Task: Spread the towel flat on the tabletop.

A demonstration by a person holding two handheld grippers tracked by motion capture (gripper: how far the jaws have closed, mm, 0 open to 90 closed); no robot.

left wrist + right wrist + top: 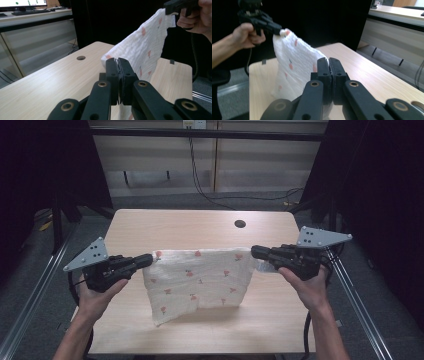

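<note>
I have the left hand-held gripper [148, 260] and right hand-held gripper [255, 252] each clamped on a top corner of the cherry-print cloth [199, 282], stretched lengthwise side to side, hanging over the counter's [150, 227] middle.

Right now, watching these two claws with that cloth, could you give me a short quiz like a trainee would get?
1. True or false: both claws are shut on the cloth.
2. Which part of the cloth does the left claw pinch? A) a top corner B) the bottom edge C) the middle
3. What colour are the small prints on the cloth?

Key
1. True; the right claw grips the opposite top corner.
2. A
3. Red, on white fabric hanging above the table.
</note>
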